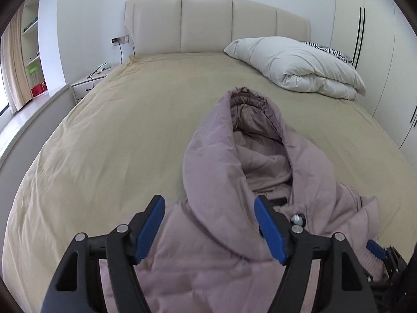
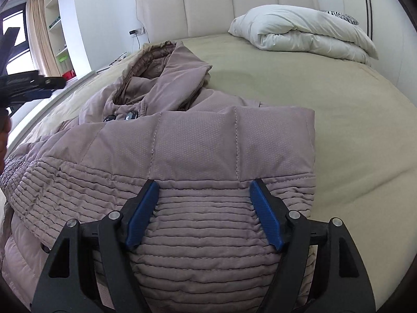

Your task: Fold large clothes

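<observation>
A mauve quilted hooded jacket [image 1: 216,161] lies on the tan bed sheet [image 1: 117,130], its hood pointing toward the headboard. My left gripper [image 1: 209,199] hovers over the jacket's shoulder by the hood, jaws wide apart, blue pads [image 1: 149,224] not pressing the cloth. In the right wrist view the jacket [image 2: 198,140] lies doubled over, its ribbed hem nearest the camera. My right gripper [image 2: 204,182] stands open astride that hem, which bulges between the pads [image 2: 265,211] without being pinched. The left gripper [image 2: 34,88] shows at the left edge of that view.
A folded white duvet [image 1: 294,65] and a zebra-print pillow [image 1: 325,48] lie at the bed's far right by the padded headboard [image 1: 208,23]. A nightstand [image 1: 86,83] and shelves [image 1: 32,52] stand left, a wardrobe [image 1: 378,39] right.
</observation>
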Demonstrator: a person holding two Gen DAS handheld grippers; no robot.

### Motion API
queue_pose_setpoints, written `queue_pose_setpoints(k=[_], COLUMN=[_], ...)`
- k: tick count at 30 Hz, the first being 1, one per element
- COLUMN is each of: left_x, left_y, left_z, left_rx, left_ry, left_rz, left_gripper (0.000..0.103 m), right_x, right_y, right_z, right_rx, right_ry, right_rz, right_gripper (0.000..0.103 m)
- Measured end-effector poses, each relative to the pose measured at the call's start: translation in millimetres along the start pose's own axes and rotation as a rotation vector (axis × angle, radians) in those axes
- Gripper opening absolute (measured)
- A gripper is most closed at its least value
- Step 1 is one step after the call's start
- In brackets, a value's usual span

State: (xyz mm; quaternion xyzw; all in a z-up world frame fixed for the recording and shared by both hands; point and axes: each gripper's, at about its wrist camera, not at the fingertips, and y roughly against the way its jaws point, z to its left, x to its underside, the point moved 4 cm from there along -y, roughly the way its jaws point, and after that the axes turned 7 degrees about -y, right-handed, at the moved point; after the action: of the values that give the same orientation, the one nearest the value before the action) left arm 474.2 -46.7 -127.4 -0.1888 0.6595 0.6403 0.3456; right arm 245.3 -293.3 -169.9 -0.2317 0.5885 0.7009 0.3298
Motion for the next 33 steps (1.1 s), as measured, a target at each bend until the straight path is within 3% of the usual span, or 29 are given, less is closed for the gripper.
queue_pose_setpoints(k=[3, 6, 8, 10, 13, 17, 19, 23, 26, 29, 33], left_x=[-32, -56, -64, -65, -63, -58, -56, -50, -40, -24, -5], left_y=[-38, -75, -99, -124, -141, -124, -109, -70, -35, -2, 25], left_z=[-14, -29, -35, -32, -18, -14, -13, -7, -9, -12, -11], left_rx=[-0.034, -0.126, -0.186, -0.188, -0.122, -0.108, -0.102, -0.068, -0.056, -0.032, -0.013], left_ry=[-0.009, -0.060, -0.091, -0.077, 0.008, 0.008, 0.007, 0.024, -0.006, -0.011, -0.014], left_rz=[0.029, 0.053, 0.070, 0.117, 0.159, 0.106, 0.068, -0.015, -0.095, -0.162, -0.213], left_gripper=[0.072, 0.072, 0.072, 0.071, 0.037, 0.015, 0.012, 0.010, 0.010, 0.010, 0.010], right_x=[3, 3, 4, 4, 5, 4, 4, 2, -8, -37, -94], right_y=[7, 7, 7, 7, 6, 5, 5, 10, 35, 49, 21], right_z=[-3, -4, -5, -5, -6, -7, -6, -7, -10, 5, 50], right_rx=[-0.016, -0.029, -0.038, -0.043, -0.051, -0.052, -0.049, -0.076, -0.160, -0.202, -0.189], right_ry=[-0.010, -0.017, -0.022, -0.025, -0.030, -0.031, -0.029, -0.043, -0.121, -0.137, -0.031], right_rz=[-0.013, -0.022, -0.027, -0.032, -0.035, -0.034, -0.034, -0.056, -0.138, -0.169, -0.102], right_gripper=[0.073, 0.073, 0.074, 0.074, 0.074, 0.074, 0.074, 0.075, 0.075, 0.076, 0.076])
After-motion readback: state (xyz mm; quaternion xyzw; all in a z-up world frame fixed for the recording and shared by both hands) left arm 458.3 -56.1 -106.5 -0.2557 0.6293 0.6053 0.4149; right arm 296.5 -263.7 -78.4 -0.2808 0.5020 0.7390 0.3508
